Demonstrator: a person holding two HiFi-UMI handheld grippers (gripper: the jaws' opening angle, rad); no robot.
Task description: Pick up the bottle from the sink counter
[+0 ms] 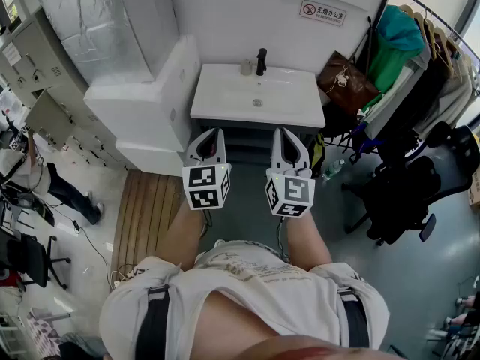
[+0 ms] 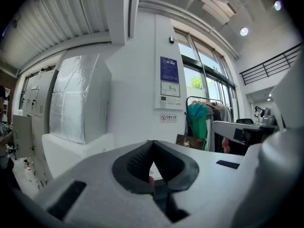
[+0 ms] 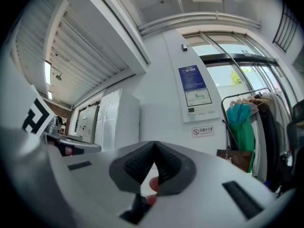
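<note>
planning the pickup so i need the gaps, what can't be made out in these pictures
- Bottle: head view, too small to tell its shape or label.
- Sink counter: both gripper views, almost all hidden behind the shut jaws of the left gripper and right gripper.
- Clothes rack: head view, cut by the right edge.

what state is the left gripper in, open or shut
Shut: the left gripper shows its pads meeting at the tips, nothing held.

Sink-top item (image 1: 246, 67) too sml to ID.
</note>
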